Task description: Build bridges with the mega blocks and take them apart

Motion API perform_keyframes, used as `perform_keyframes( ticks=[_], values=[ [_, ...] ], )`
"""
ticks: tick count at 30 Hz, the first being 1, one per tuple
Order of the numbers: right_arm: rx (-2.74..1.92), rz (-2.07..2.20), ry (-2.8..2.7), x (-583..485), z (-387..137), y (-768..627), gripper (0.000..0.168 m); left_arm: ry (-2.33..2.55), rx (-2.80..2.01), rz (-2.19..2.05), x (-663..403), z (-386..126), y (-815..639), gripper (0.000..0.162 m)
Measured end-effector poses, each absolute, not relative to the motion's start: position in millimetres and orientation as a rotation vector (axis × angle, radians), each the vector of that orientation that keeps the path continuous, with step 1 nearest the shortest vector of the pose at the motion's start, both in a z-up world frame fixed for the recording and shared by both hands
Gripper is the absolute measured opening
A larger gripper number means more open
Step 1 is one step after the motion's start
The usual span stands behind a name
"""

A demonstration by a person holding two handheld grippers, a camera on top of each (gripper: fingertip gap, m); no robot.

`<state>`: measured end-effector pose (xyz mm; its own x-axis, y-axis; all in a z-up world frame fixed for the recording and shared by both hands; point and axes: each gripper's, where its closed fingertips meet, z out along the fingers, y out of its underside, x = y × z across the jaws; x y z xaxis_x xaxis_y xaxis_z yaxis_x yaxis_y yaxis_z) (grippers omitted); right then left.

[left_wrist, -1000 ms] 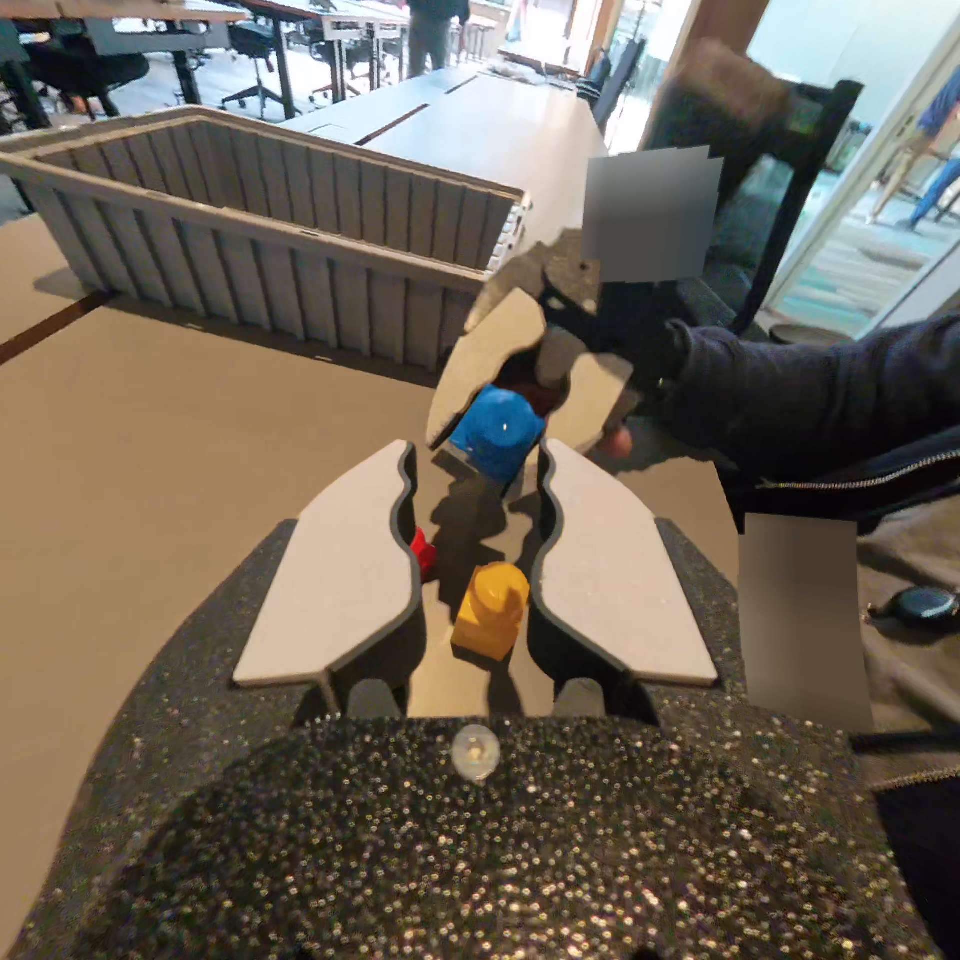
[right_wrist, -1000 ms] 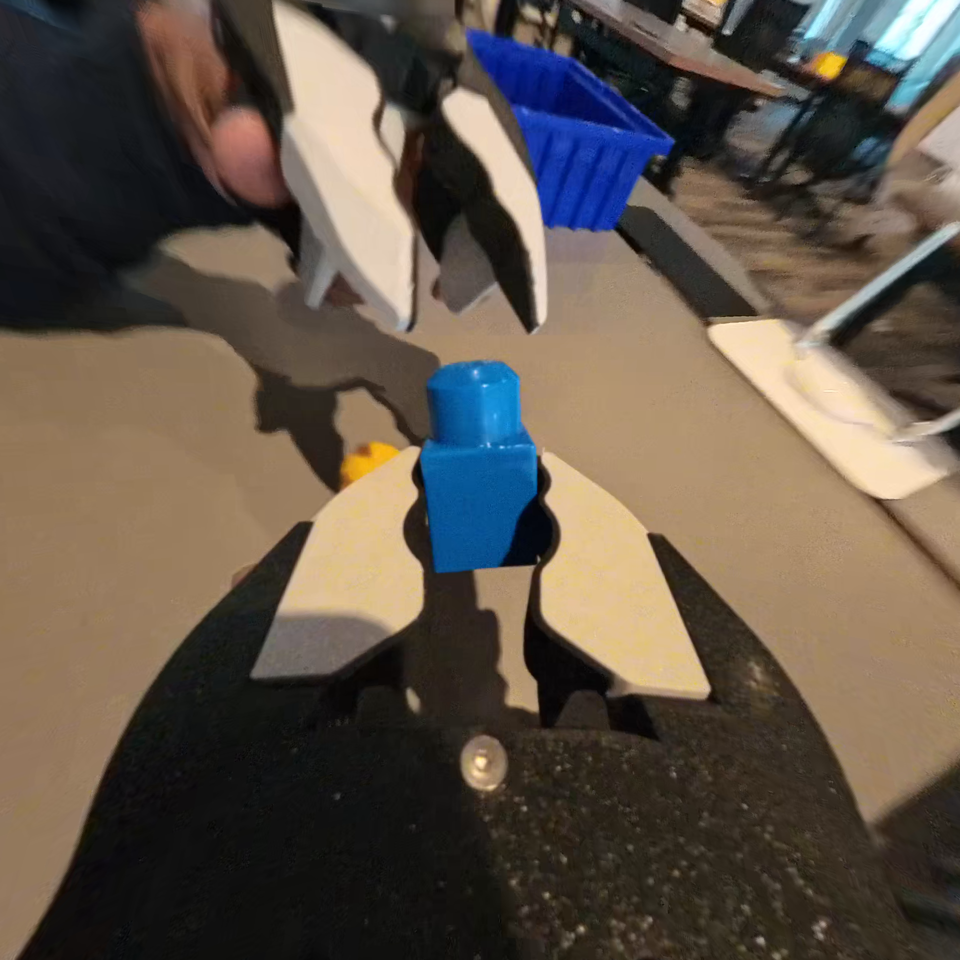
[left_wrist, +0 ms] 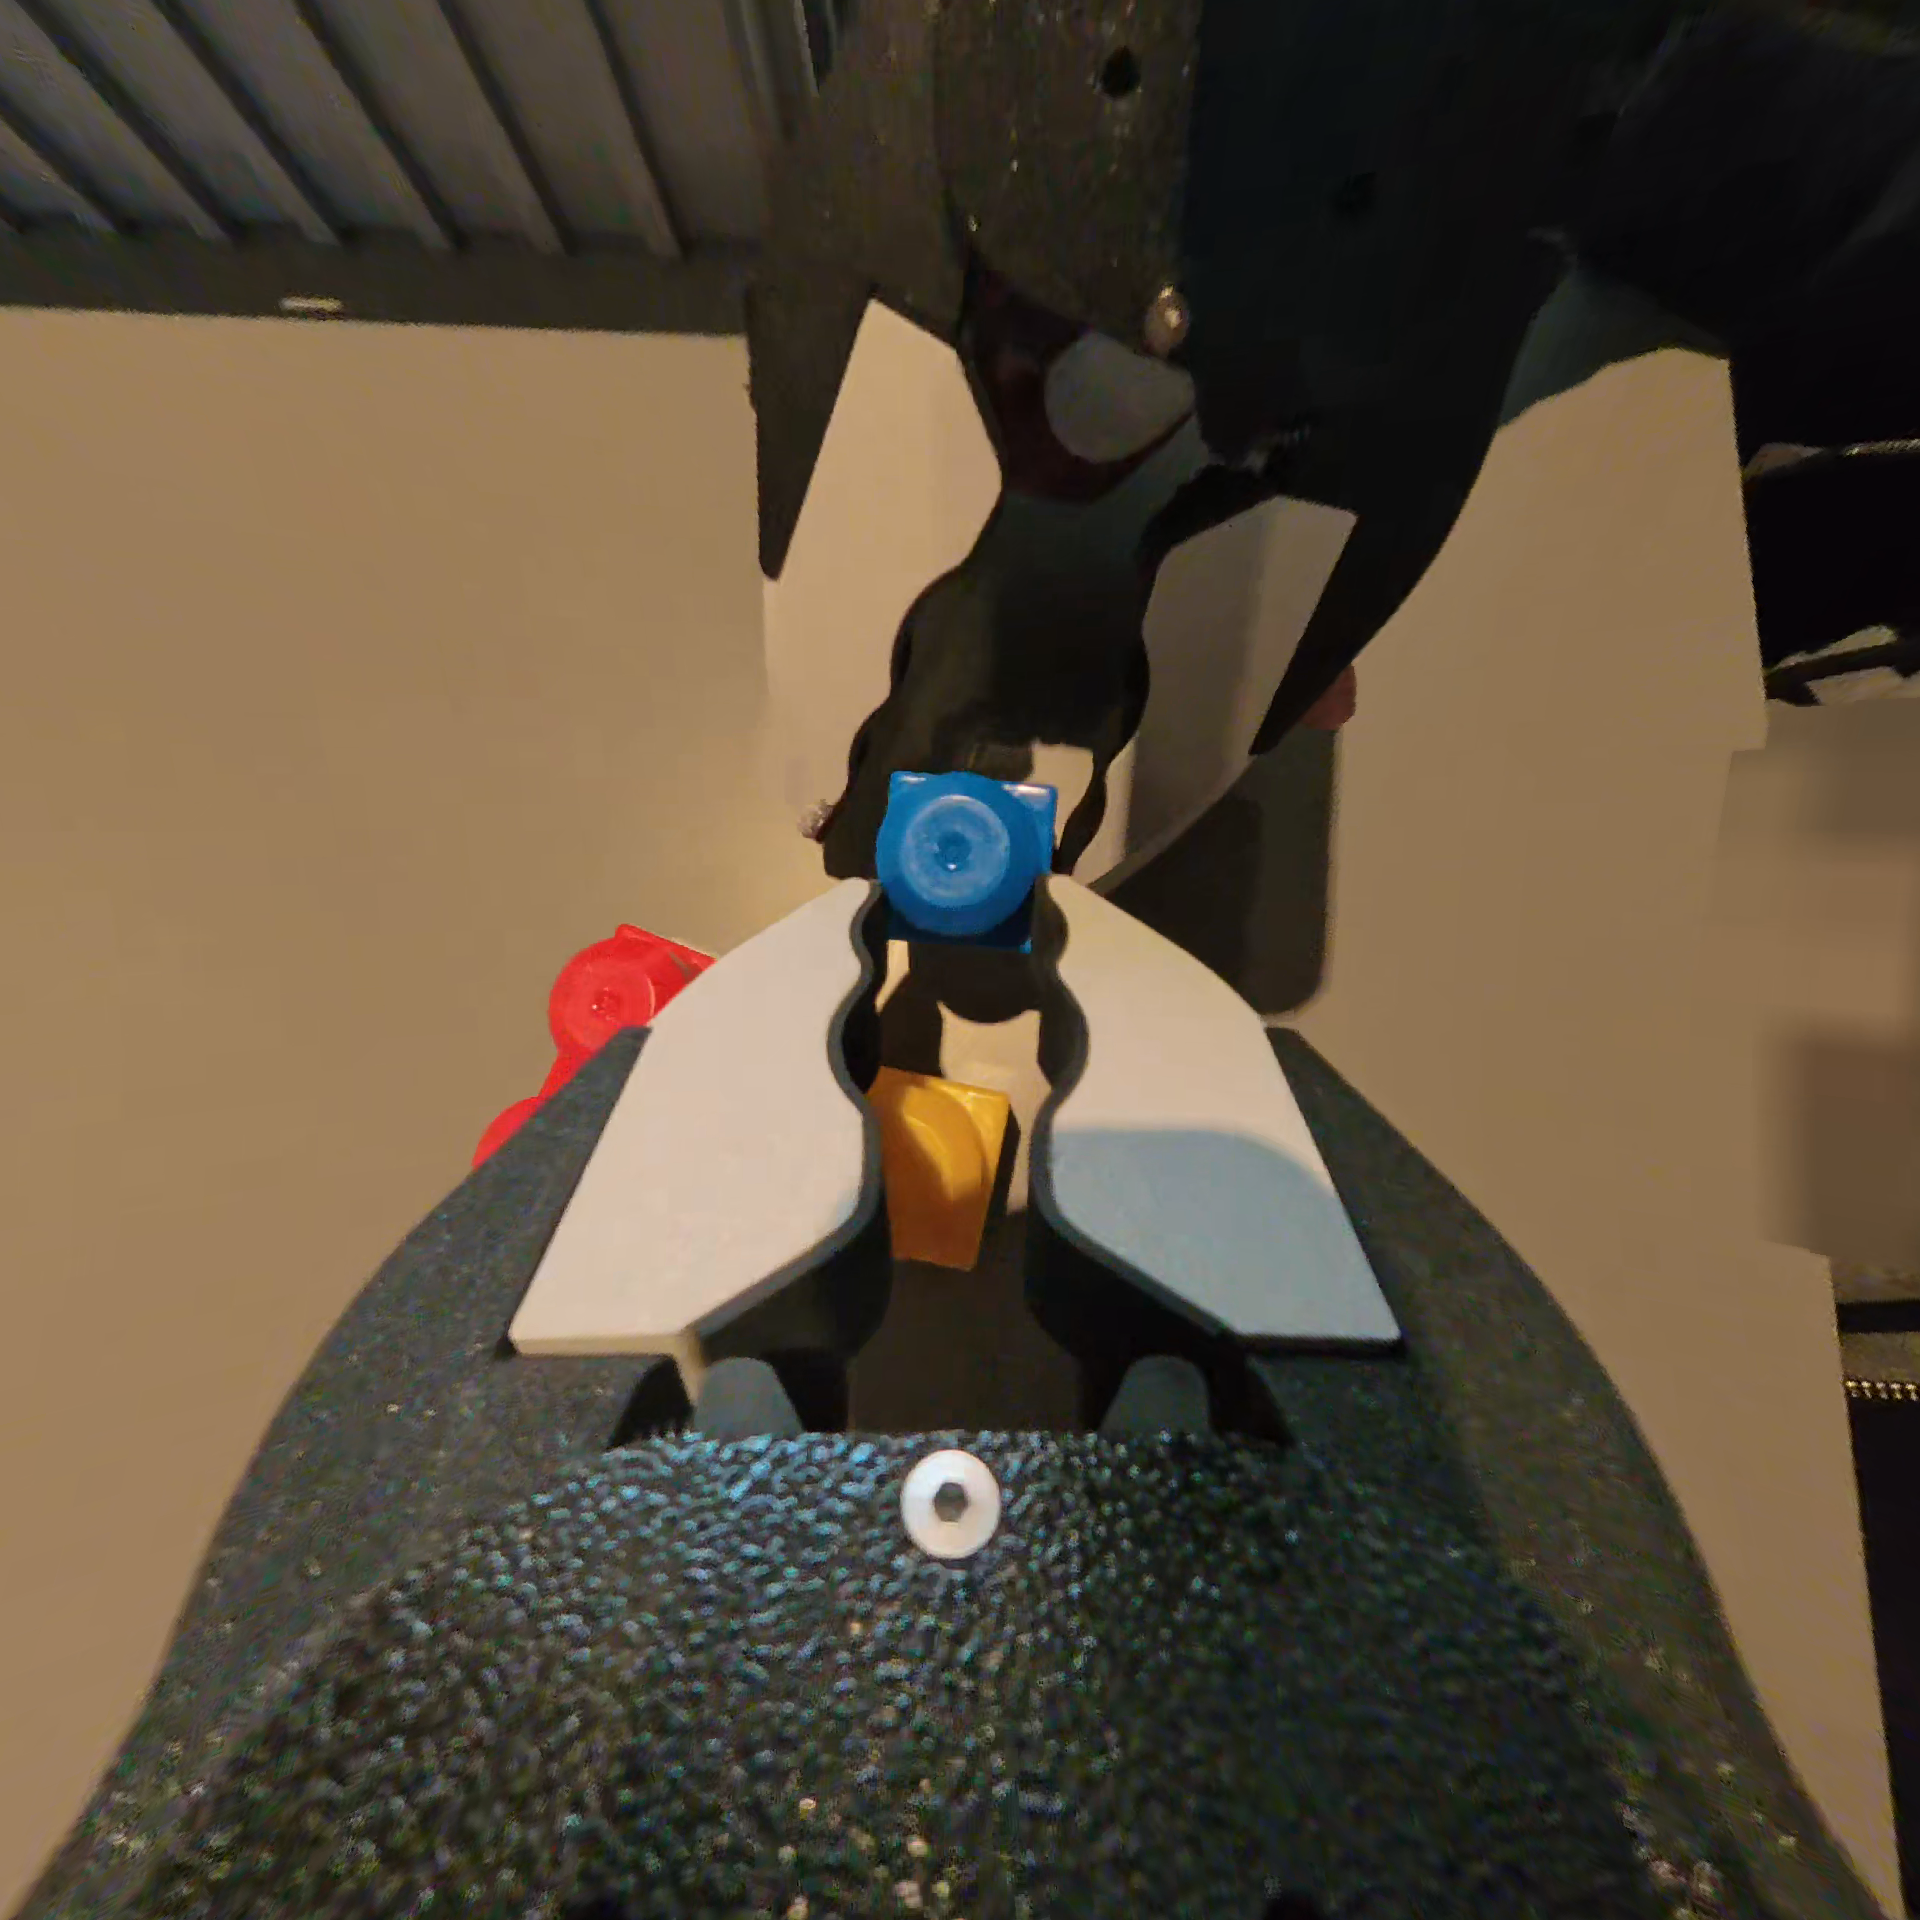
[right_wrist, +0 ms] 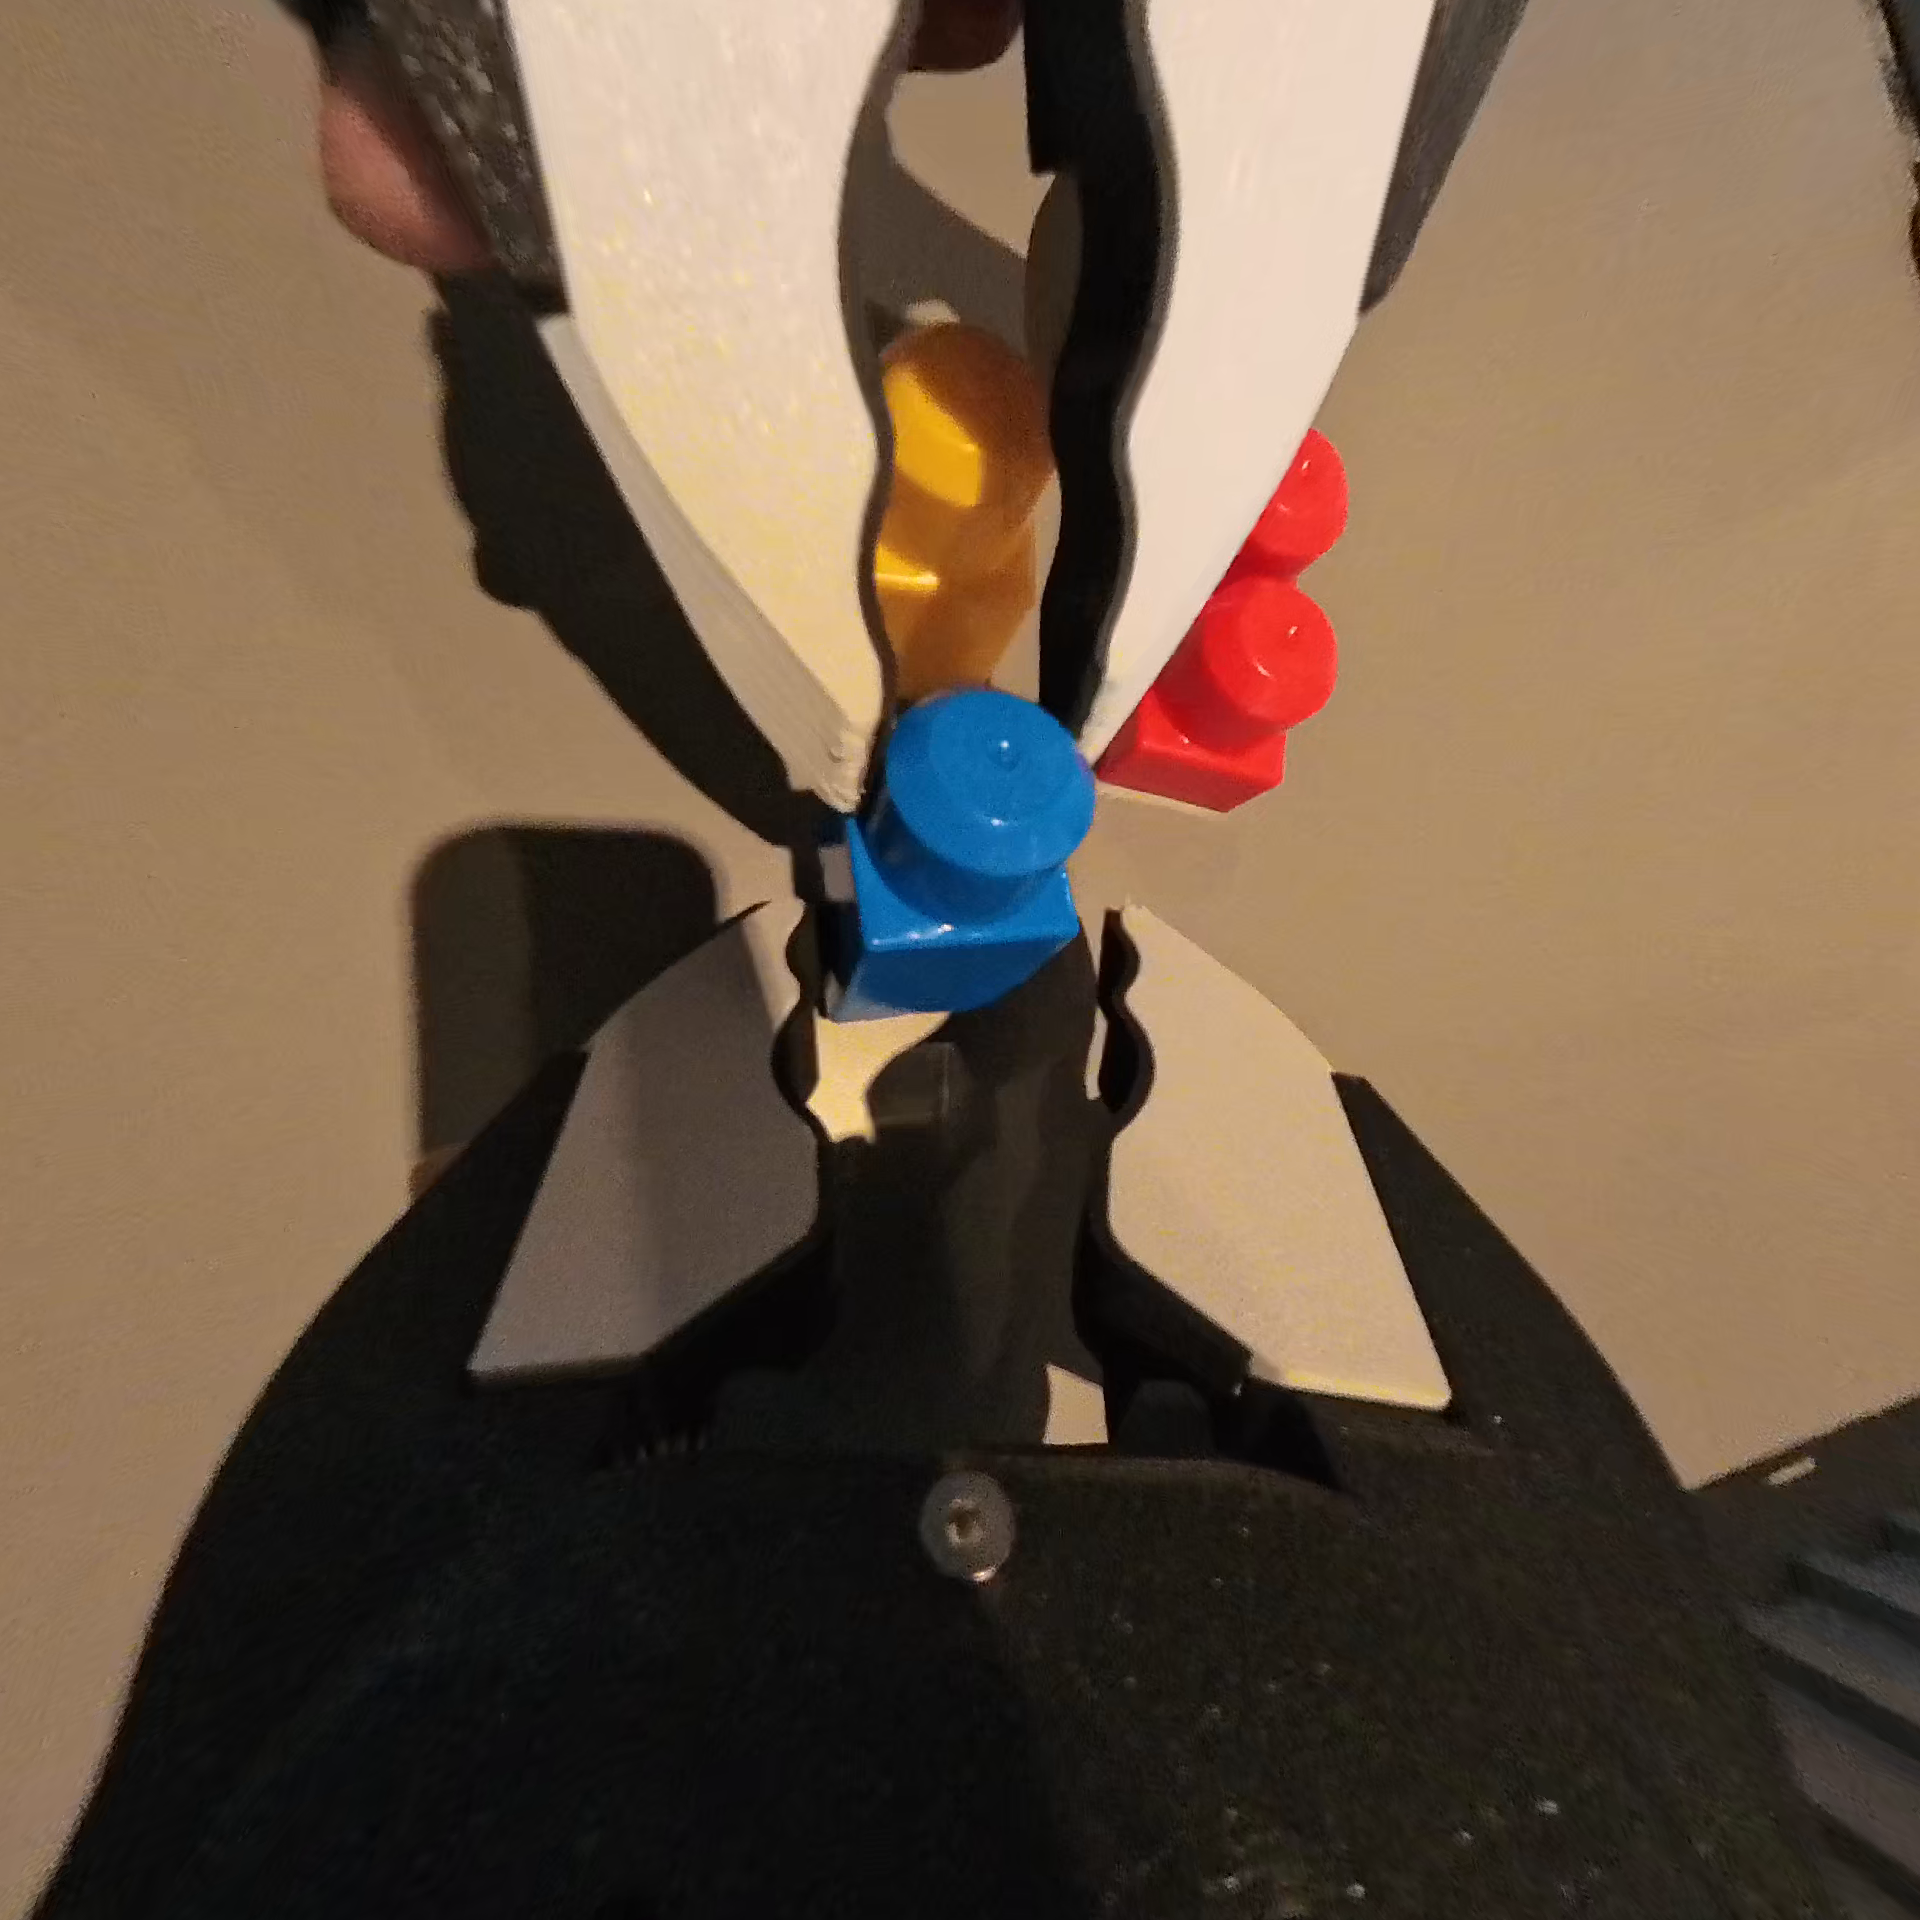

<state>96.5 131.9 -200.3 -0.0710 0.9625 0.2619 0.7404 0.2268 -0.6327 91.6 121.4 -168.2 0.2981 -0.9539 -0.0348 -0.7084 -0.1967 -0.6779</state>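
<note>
Three mega blocks show on the tan surface [left_wrist: 312, 727] — a blue block [right_wrist: 961, 862], a yellow block [right_wrist: 961, 509] and a red block [right_wrist: 1242, 665] with two studs. The left hand-held gripper [left_wrist: 958, 894] has its fingertips pressed against the blue block's sides, gripping it just under the stud. The right hand-held gripper [right_wrist: 940, 920] faces it from the opposite side with its fingers spread; one fingertip sits beside the blue block while the other stands clear. The yellow block lies on its side below the left gripper's fingers, and the red block rests just beside them. A grey ribbed bin [left_wrist: 364, 114] stands behind.
</note>
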Motion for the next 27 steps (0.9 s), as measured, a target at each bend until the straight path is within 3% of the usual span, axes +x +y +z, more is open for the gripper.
perform_keyframes(
  ticks=[6,13,27],
  values=[
    [-1.577,0.448,-1.872,97.7,-201.6,130.0,0.042,1.467,-1.991,-0.566,93.2,-171.4,121.3,0.025],
    [-1.596,0.478,-1.866,99.4,-202.5,128.5,0.039,1.353,-1.863,-0.618,75.4,-142.1,126.0,0.041],
    [-1.640,0.535,-1.795,65.8,-203.2,120.6,0.038,1.442,-1.952,-0.505,17.6,-190.9,107.1,0.022]
  ],
)
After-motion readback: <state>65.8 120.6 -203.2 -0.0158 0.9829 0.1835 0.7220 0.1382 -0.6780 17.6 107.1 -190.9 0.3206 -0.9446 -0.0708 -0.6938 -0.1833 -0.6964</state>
